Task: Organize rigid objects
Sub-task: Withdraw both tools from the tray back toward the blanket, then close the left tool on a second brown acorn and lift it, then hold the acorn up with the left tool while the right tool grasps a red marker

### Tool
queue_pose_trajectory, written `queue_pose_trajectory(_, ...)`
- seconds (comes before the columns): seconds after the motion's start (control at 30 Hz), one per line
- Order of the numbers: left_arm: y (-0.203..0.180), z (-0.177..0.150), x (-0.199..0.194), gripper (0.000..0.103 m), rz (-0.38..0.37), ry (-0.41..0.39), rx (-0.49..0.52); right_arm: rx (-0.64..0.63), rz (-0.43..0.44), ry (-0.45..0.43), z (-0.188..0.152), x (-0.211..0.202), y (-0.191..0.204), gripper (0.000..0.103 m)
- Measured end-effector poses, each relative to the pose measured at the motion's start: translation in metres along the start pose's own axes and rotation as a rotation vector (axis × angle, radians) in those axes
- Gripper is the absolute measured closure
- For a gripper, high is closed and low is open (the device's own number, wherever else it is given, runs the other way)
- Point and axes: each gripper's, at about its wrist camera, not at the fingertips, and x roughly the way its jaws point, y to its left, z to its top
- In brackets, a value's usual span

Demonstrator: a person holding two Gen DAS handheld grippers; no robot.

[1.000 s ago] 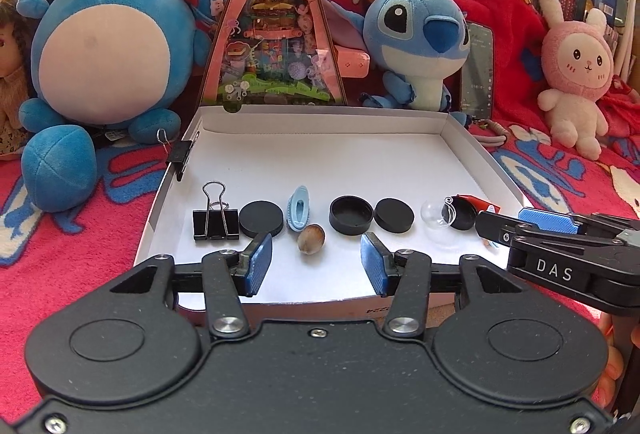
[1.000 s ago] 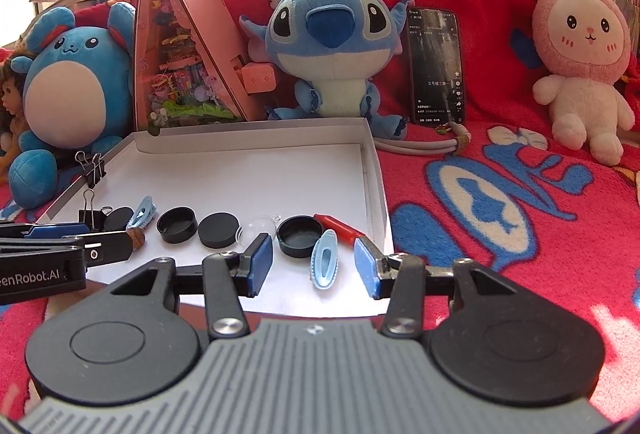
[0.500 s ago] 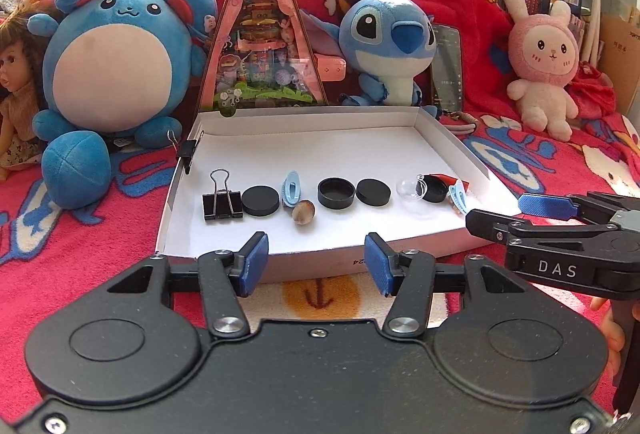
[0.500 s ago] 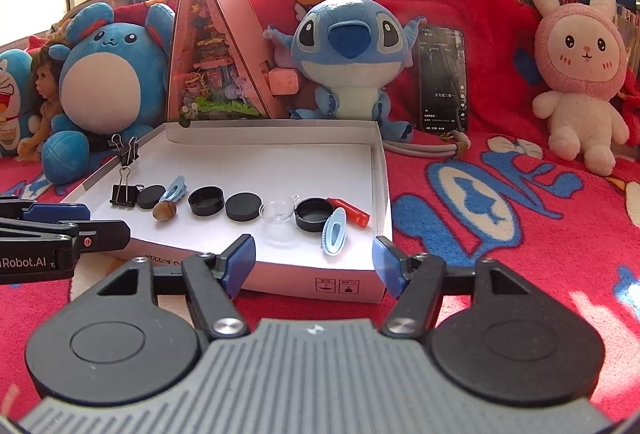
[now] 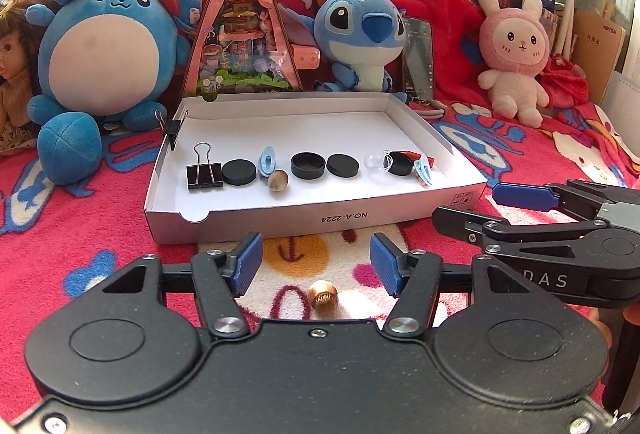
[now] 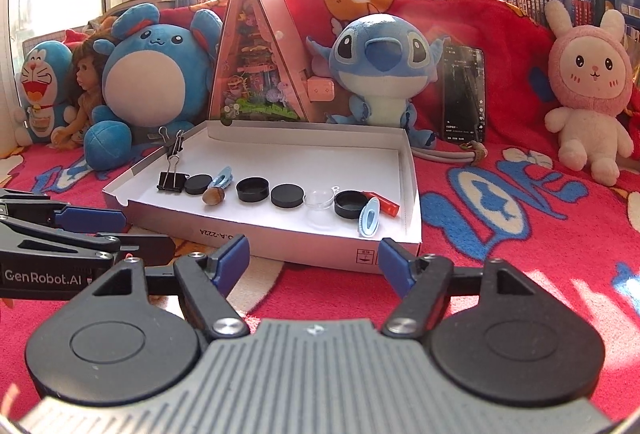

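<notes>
Your left gripper (image 5: 316,260) sits at the lower centre of its own view, jaws opening, nothing between the blue pads; below the gap a small brown acorn-like piece (image 5: 323,296) lies on the red patterned blanket (image 5: 80,226). Your right gripper (image 6: 314,258) is at the lower centre of its own view, jaws also opening and standing wide, empty, aimed at the near wall of the white shallow box (image 6: 304,242).

The box lies in the middle of both frames on the blanket. Inside it, near the front wall, the small things stand in a row. From the left in the left wrist view: a black binder clip (image 5: 204,171), a black round cap (image 5: 239,171), a light blue hair clip (image 5: 267,161) with a brown nut (image 5: 277,181) just in front of it, an open black cap (image 5: 307,165), another flat black cap (image 5: 342,165), a clear dome (image 5: 376,163), a black cap (image 5: 400,163) touching a red piece (image 5: 414,155), and a second light blue hair clip (image 5: 423,171) at the right end. A further binder clip (image 5: 173,127) is clipped on the box's left wall.

Behind the box, across the upper half, stand plush toys.
</notes>
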Motion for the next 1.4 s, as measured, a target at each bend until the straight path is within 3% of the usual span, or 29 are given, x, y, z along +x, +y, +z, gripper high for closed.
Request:
queue_pose_trajectory(0.53, 0.006, -0.020, 0.001, 0.047, -0.032, 0.056, -0.062, -0.032, 0.027, 0.012, -0.031, -0.032, 0.015, 0.017)
queue_pose_trajectory(0.73, 0.004, -0.022, 0.008, 0.054, -0.039, 0.071, -0.067, -0.039, 0.051, 0.029, -0.043, -0.040, 0.023, 0.017)
queue_pose_trajectory(1.0, -0.002, -0.023, 0.016, 0.080, -0.021, 0.061, -0.074, 0.013, 0.082, 0.029, -0.057, -0.053, 0.035, 0.016)
queue_pose_trajectory(1.33, -0.001, -0.024, 0.010, 0.086, 0.000, 0.051, -0.062, 0.006, 0.101, 0.024, -0.068, -0.052, 0.059, 0.016)
queue_pose_trajectory(1.4, 0.000, -0.025, 0.007, 0.086, 0.005, 0.043, -0.058, 0.006, 0.093, 0.015, -0.069, -0.052, 0.062, 0.022)
